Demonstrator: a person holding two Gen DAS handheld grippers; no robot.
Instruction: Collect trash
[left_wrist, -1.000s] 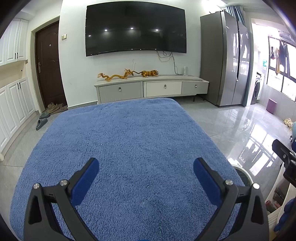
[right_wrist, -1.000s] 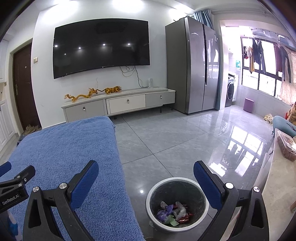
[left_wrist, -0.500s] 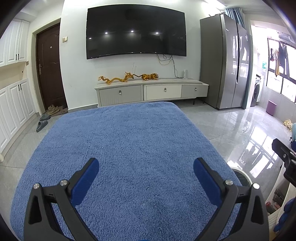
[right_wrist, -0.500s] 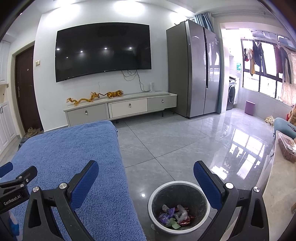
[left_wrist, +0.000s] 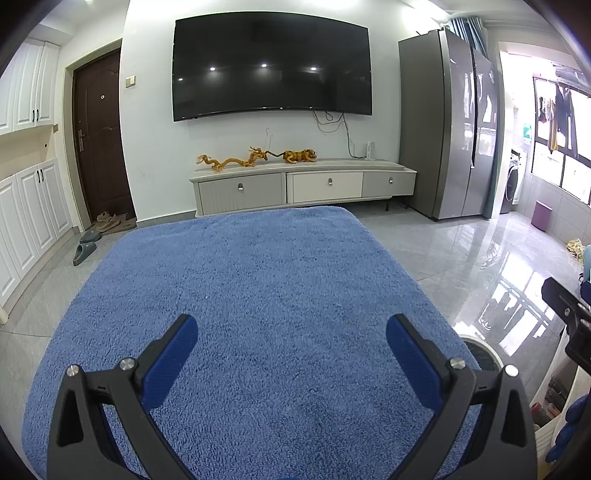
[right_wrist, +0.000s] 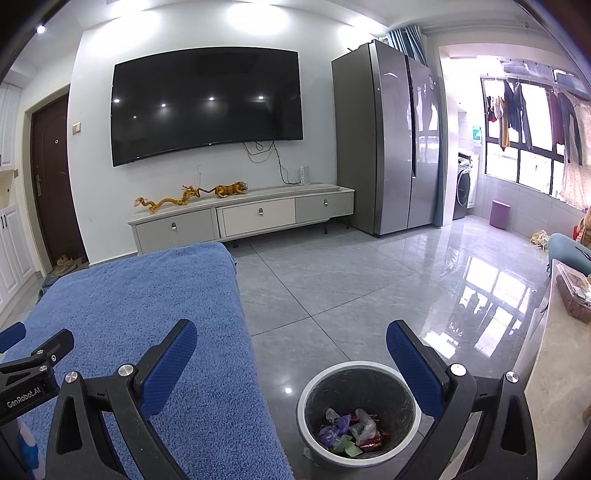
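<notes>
While both tools hung spread and empty, the left tool (left_wrist: 291, 343) stood over the near middle of the bench (left_wrist: 258, 277), whose blue towel cover lay bare out to every edge; the right tool (right_wrist: 291, 347) straddled the bench's right edge, one finger over the towel and the other over the floor (right_wrist: 351, 280); just off that edge, near the bench's near right corner, the trash bin (right_wrist: 369, 369) stood on the tiles, its rim touching nothing, with crumpled wrappers (right_wrist: 349, 430) lying in its bottom; beyond the bench's far edge, open tiled floor ran to the TV cabinet (right_wrist: 240, 218) and the fridge (right_wrist: 388, 140); a pale counter edge (right_wrist: 554, 369) closed the right side.
</notes>
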